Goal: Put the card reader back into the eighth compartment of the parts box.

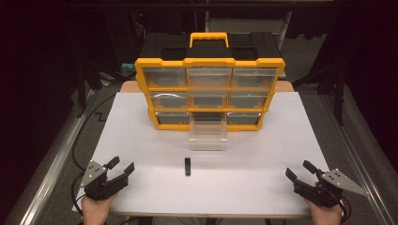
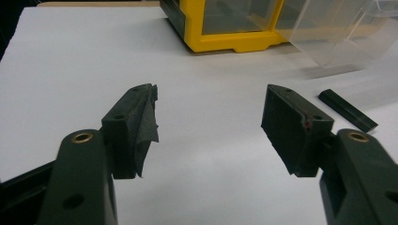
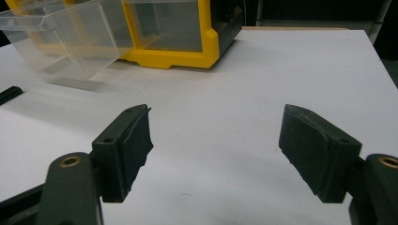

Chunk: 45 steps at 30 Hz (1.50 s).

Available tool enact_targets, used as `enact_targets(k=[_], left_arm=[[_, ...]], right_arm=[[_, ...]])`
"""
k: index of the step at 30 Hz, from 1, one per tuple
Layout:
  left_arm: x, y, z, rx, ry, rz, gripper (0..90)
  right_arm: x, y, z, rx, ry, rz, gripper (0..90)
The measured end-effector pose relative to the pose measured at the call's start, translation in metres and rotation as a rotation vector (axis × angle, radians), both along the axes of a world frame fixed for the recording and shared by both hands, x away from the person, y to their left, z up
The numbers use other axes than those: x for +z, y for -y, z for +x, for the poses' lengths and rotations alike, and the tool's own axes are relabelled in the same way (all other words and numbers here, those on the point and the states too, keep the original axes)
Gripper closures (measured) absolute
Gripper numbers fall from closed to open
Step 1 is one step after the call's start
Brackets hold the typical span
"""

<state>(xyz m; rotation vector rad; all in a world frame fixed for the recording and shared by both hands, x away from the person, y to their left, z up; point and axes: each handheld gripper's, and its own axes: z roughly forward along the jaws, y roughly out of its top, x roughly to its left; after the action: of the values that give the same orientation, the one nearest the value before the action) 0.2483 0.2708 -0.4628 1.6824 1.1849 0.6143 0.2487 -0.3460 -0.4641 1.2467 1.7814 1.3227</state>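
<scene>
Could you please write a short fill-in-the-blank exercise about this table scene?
1. The organizer has a black top and a ____ frame and handle.
2. The clear drawer pulled out onto the table belongs to the ____ row.
3. The small black bar lies on the white table, in front of the ____ drawer.
4. The left hand-held gripper and the right hand-held gripper both have their jaws ____.

Missing words: yellow; bottom; clear; open

I see the small bar lying on the table just before the pulled-out drawer, which juts from the organizer behind it. My left gripper rests well left of the bar, my right gripper well right; the drawer seems empty.
</scene>
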Motion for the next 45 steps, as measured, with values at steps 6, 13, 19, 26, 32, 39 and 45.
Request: enact_targets(k=[6, 13, 19, 26, 32, 39, 45], left_arm=[[0.002, 0.003, 0.001, 0.002, 0.007, 0.000, 34.9], [0.004, 0.007, 0.002, -0.007, 0.012, -0.012, 34.9], [0.007, 0.010, 0.002, -0.012, 0.020, -0.030, 34.9], [0.010, 0.021, 0.005, -0.046, 0.026, -0.025, 34.8], [0.010, 0.030, 0.009, -0.076, 0.023, -0.021, 34.4], [0.012, 0.037, 0.011, -0.087, 0.024, -0.013, 34.4], [0.014, 0.043, 0.013, -0.098, 0.026, -0.016, 34.6]], right_arm=[[0.000, 0.000, -0.001, 0.000, 0.006, -0.002, 25.4], [0.000, -0.001, -0.001, 0.004, 0.008, -0.002, 25.4], [0.001, -0.001, -0.001, 0.003, 0.009, -0.005, 25.4], [0.001, -0.001, -0.001, 0.002, 0.012, -0.010, 25.0], [0.001, -0.002, -0.001, 0.002, 0.015, -0.018, 24.9], [0.001, -0.002, -0.002, 0.007, 0.017, -0.021, 24.9], [0.001, -0.002, -0.002, 0.008, 0.018, -0.023, 24.9]])
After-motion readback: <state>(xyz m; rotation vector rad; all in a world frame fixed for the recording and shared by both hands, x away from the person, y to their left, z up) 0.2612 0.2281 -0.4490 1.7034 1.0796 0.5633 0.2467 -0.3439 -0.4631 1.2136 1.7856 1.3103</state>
